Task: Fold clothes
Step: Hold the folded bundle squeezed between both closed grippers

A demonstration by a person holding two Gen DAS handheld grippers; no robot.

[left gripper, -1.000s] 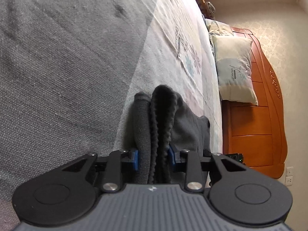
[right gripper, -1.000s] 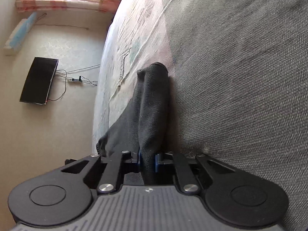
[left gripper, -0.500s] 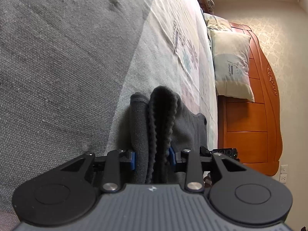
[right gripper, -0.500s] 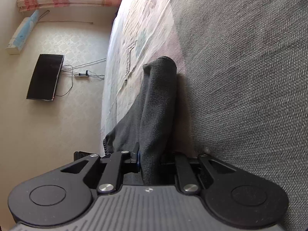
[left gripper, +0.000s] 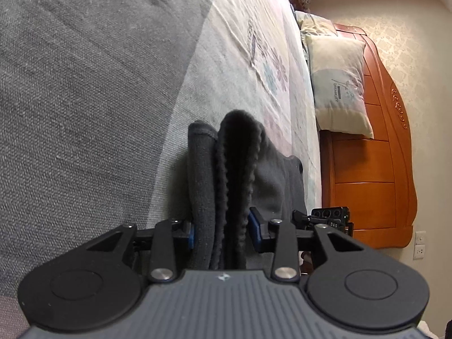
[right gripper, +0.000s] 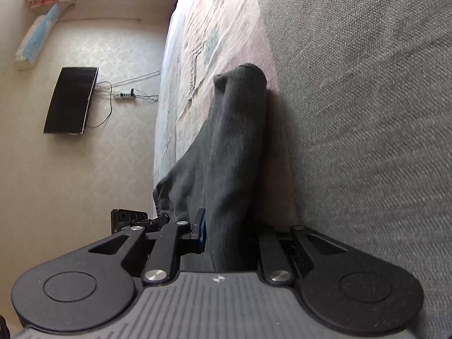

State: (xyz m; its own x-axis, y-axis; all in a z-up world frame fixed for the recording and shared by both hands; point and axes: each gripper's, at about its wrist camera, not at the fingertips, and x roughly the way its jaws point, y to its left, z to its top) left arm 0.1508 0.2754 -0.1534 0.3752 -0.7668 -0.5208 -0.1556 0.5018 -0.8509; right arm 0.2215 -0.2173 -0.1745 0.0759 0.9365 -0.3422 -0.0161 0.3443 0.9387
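Left gripper (left gripper: 221,233): clamped on a bunched dark garment (left gripper: 234,169).
Right gripper (right gripper: 226,234): jaws closing, pinching the garment's other end.
Garment: held just above the bed (left gripper: 240,56).

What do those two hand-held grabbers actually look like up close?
Both look alike. The left gripper and right gripper each have a ribbed dark grey body with a small white emblem, two round black lobes with recessed discs, and black link arms pinned with silver bolts. The fingers carry blue pads. No cables, hands or sleeves show.
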